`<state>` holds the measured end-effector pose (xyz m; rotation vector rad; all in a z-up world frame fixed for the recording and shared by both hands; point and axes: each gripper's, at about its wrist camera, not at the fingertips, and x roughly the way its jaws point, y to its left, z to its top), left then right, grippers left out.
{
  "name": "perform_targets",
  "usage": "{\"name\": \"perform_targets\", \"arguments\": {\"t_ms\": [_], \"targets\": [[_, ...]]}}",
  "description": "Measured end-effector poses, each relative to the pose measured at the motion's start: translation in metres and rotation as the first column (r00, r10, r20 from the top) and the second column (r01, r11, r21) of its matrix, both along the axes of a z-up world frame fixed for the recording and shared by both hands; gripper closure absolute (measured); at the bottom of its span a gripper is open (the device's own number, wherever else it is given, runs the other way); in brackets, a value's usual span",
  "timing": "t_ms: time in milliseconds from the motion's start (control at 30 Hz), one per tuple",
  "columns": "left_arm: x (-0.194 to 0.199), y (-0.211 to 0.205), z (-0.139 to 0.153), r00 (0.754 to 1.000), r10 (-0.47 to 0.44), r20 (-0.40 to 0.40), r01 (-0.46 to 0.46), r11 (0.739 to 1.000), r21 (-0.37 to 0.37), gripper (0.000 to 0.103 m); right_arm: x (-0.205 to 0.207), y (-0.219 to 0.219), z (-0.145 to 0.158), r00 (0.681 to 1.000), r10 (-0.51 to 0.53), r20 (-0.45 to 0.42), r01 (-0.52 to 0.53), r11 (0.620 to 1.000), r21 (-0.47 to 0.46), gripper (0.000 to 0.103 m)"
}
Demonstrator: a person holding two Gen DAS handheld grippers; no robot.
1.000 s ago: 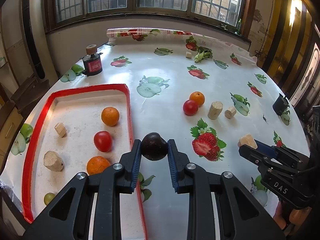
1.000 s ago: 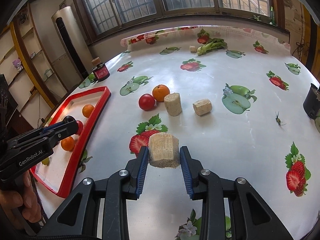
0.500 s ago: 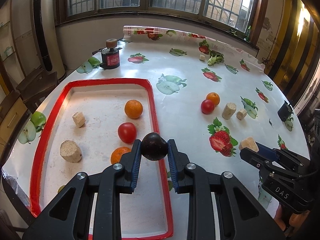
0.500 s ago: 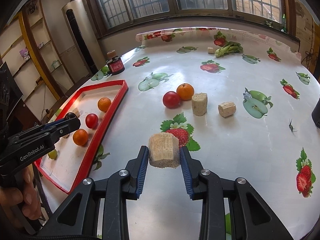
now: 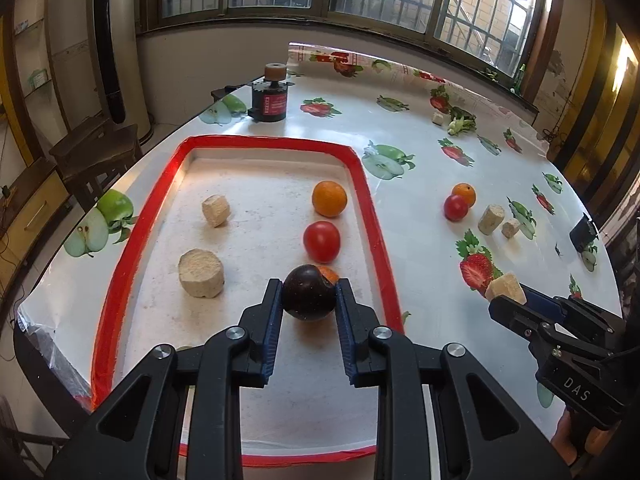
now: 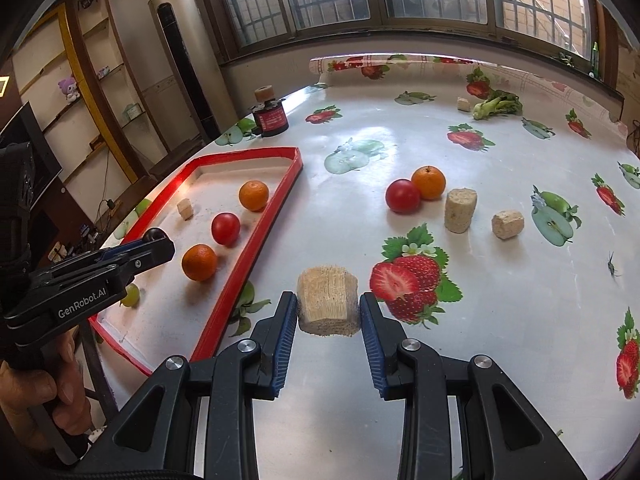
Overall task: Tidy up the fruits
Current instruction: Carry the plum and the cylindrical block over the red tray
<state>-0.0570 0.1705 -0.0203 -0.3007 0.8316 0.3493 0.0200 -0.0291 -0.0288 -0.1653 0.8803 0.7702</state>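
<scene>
Plum [image 5: 309, 298] gripped by left claw [image 5: 309, 300] inside tray rim [image 5: 376, 236]; right claw [image 6: 328, 312] grips cork block [image 6: 327, 300], seemingly outside it.

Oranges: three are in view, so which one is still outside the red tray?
The orange touching the red tomato on the tablecloth, right of the red tray. The other two lie inside it.

Black canister [image 5: 269, 98], leafy vegetable [image 6: 497, 106].

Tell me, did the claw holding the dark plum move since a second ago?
Yes. The left claw carried the plum leftward, from beside the red tray over the tablecloth to above the tray's floor, near the tomato.
</scene>
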Motion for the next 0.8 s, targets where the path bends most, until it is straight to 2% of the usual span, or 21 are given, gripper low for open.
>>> {"name": "perform_targets", "arguments": {"t_ms": [467, 800], "targets": [[-0.053, 0.057, -0.009, 0.991, 0.134, -0.023, -0.134, 0.991, -0.011, 0.080, -0.031, 0.045, 0.002, 0.993, 0.118, 0.000, -0.118, 0.993, 0.003, 0.070], [-0.054, 0.068, -0.016, 0.989, 0.141, -0.040, -0.142, 0.990, -0.020, 0.080, -0.053, 0.076, 0.002, 0.980, 0.200, 0.003, -0.200, 0.980, -0.008, 0.070]]}}
